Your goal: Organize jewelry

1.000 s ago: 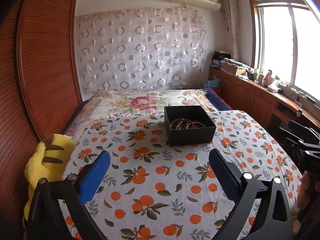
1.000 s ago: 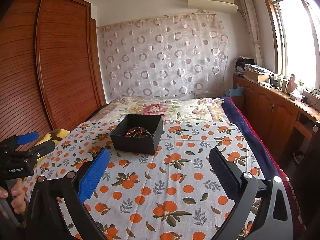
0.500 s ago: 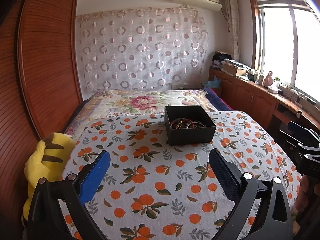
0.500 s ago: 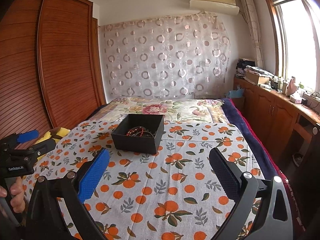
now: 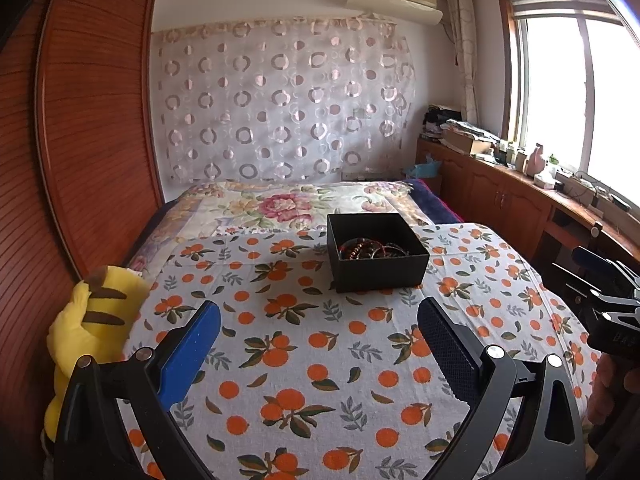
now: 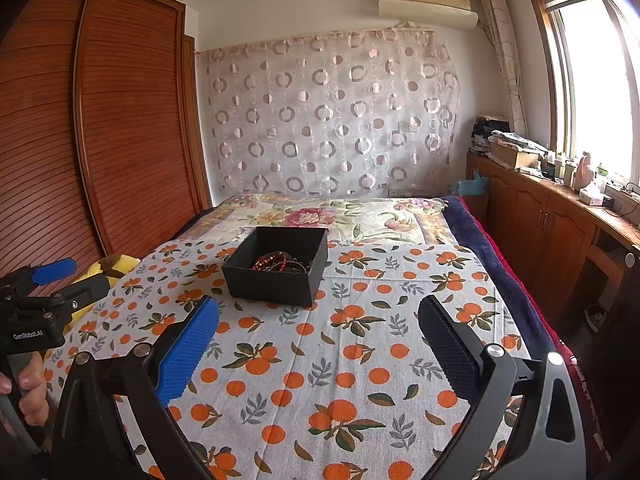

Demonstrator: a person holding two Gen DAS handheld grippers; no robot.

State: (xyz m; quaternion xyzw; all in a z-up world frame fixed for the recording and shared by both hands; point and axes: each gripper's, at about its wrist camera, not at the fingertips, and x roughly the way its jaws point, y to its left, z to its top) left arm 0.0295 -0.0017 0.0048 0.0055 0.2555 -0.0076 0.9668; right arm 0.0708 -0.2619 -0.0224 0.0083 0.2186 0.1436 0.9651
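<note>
A black open box (image 5: 380, 268) sits on the orange-print cloth (image 5: 304, 340) on the bed, holding a heap of bracelets and beads (image 5: 370, 247). It also shows in the right wrist view (image 6: 276, 280) with red beads (image 6: 272, 261) inside. My left gripper (image 5: 318, 328) is open and empty, well short of the box. My right gripper (image 6: 318, 328) is open and empty, also short of it. The right gripper shows at the left view's right edge (image 5: 612, 300); the left gripper shows at the right view's left edge (image 6: 44, 296).
A yellow plush toy (image 5: 92, 328) lies at the bed's left edge by the wooden wardrobe (image 5: 92, 140). A floral quilt (image 5: 288, 204) lies behind the box. Wooden cabinets (image 6: 552, 224) with clutter run under the window on the right.
Both grippers have shifted only slightly; the views tilt up a little. The box and jewelry have not moved.
</note>
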